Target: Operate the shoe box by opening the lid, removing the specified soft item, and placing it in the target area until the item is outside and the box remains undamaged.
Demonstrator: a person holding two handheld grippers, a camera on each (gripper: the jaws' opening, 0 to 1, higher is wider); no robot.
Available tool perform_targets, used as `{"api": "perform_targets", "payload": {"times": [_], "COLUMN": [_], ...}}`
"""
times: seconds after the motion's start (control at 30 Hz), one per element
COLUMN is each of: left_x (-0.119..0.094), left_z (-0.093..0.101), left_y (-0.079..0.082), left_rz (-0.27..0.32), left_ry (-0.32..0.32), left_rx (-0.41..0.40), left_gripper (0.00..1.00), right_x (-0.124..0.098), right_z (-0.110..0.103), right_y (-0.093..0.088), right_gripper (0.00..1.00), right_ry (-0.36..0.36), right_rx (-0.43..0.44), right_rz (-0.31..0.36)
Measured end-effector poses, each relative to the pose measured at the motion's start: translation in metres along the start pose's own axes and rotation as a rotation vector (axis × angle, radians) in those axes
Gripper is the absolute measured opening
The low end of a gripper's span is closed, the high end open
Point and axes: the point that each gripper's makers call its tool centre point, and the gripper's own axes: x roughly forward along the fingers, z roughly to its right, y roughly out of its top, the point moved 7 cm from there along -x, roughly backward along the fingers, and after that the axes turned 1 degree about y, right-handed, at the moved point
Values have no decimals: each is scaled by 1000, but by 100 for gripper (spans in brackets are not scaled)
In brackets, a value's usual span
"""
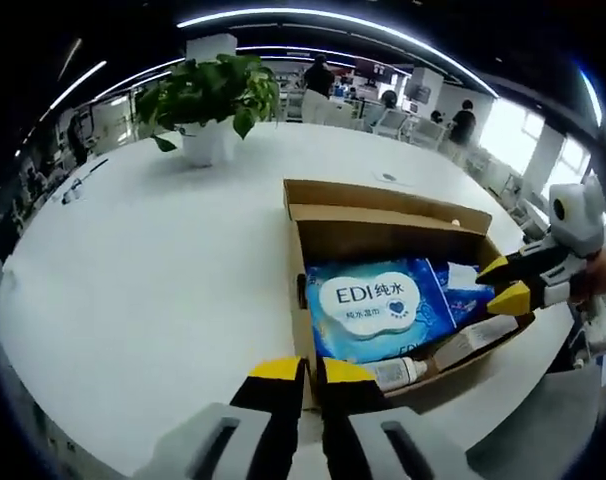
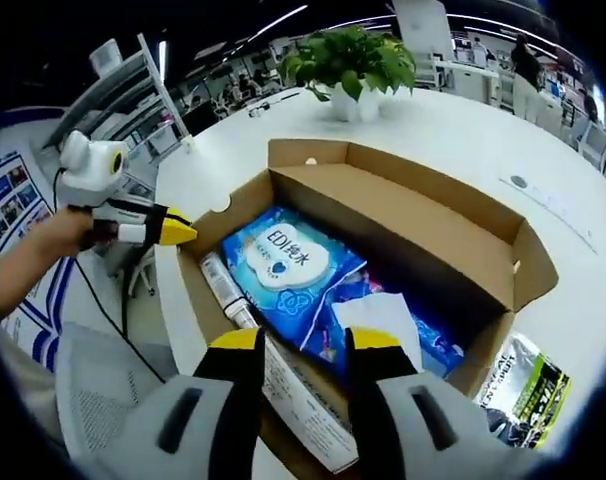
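Fingers (image 2: 241, 340) above one shoe box (image 2: 463, 225), one wipes pack (image 2: 283, 262)

Both views look down, close, into the open brown cardboard shoe box (image 1: 383, 225) (image 2: 403, 215) on the round white bench (image 1: 153, 260) (image 2: 463, 130), from opposite sides, each catching the other gripper.
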Motion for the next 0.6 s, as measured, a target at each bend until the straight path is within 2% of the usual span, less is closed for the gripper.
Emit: {"api": "perform_targets", "payload": {"times": [0.23, 0.6], "left_x": [0, -1], "left_z": [2, 2], "left_y": [-1, -1], "left_rz": [-4, -5], "left_ry": [7, 8], "left_rx": [25, 26], "left_gripper": [5, 5], "right_x": [18, 29], "right_z": [-4, -10], "right_y": [3, 4], "right_gripper": [28, 23], "right_ry": [4, -2], "right_rx": [2, 0], "right_rz": [-25, -33]}}
